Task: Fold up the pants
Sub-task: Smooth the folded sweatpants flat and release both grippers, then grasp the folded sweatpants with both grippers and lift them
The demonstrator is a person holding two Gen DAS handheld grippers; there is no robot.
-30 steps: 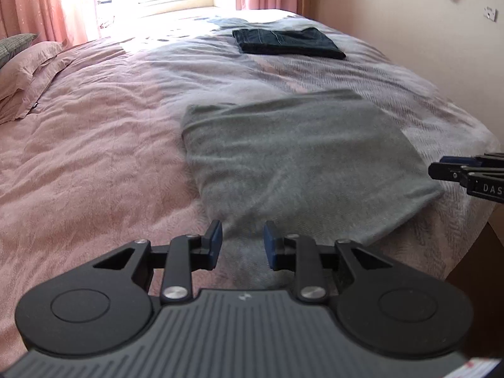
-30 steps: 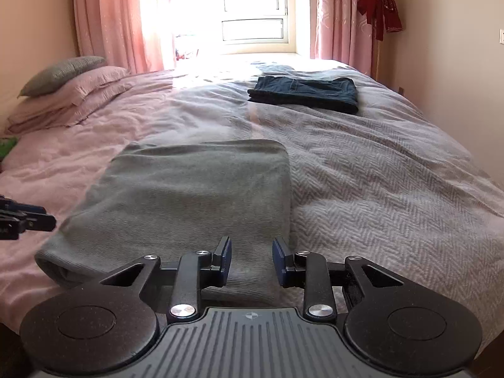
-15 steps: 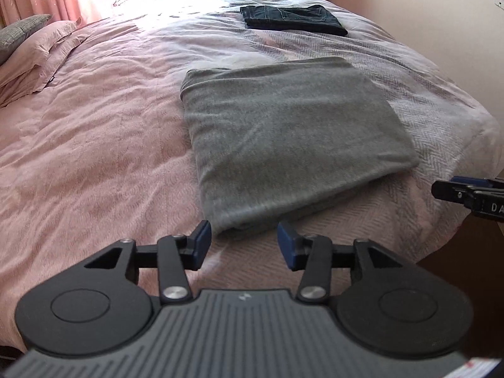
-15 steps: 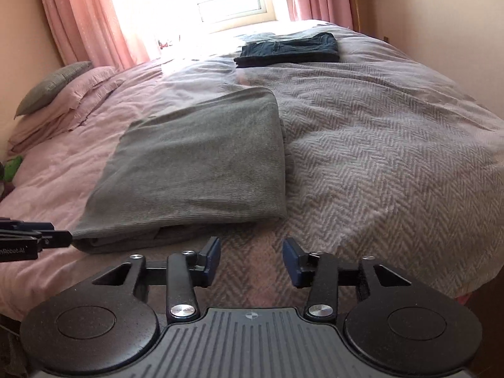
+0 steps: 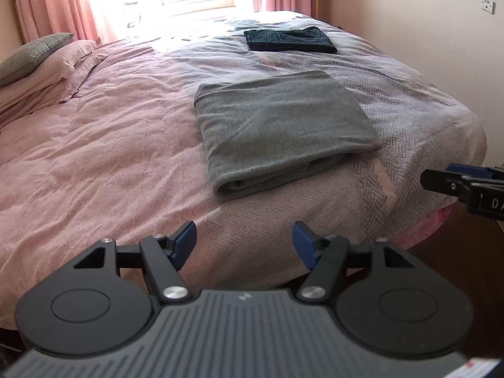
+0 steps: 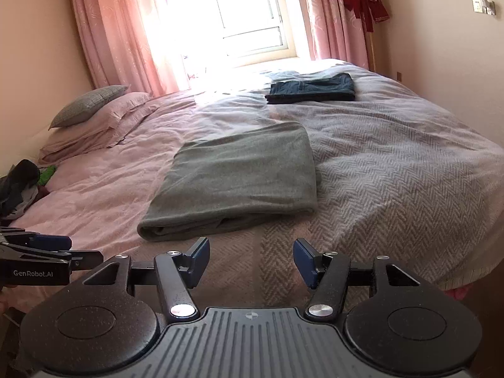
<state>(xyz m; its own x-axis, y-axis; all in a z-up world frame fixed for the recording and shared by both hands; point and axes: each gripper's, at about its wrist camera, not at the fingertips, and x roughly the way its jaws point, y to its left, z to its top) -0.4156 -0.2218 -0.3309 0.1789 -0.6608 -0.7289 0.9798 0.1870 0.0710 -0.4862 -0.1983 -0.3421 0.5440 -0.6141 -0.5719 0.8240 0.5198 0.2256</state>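
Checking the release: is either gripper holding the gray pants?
No: the left gripper and right gripper are open, short of the folded gray pants.

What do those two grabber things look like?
Both look alike. The left gripper and the right gripper are black, with a ribbed grey body, two round black discs, silver screws and blue pads on the jaws. Seen from the right wrist view, the left one has white "GenRobot.AI" lettering on its side. No cables or sleeves show.

The left gripper (image 6: 83,256), seen at the edge of the right wrist view, bears "GenRobot.AI" in white on its black side. The right gripper (image 5: 438,179) shows only the cut-off letters "DA".
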